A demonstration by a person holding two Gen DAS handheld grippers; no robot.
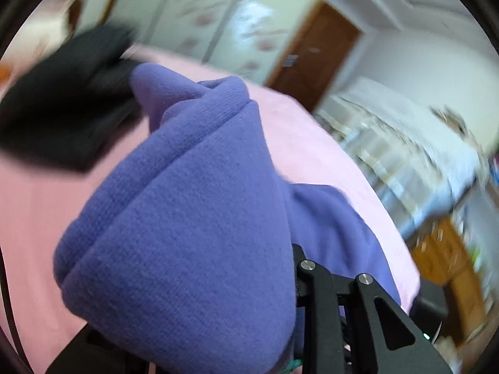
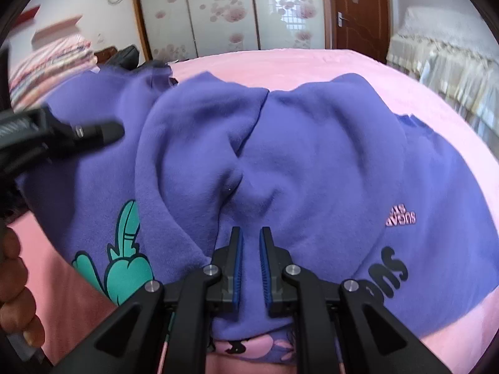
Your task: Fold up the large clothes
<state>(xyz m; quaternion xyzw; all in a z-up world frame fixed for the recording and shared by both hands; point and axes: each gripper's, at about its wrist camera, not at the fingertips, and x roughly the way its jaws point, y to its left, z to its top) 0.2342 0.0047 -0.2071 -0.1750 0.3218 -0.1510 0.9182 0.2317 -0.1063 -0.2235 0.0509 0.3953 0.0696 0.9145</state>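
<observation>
Purple sweatshirt [image 2: 280, 162] spread on the pink bed [image 2: 312, 62], one hand-held gripper at each side of it.

The right hand-held gripper [image 2: 249, 261] hovers just above the sweatshirt's near edge, its blue-padded fingers [image 2: 237, 258] narrowly apart with nothing between them. The left hand-held gripper [image 2: 103, 132] reaches in over the sweatshirt's left part; in its own view a bunched fold of the purple cloth covers the fingers, so I cannot tell its grip. Beyond the sweatshirt stand flowered wardrobe doors [image 2: 218, 12] and a brown door [image 2: 355, 9]; a dark garment [image 1: 62, 106] lies on the bed near it.
</observation>
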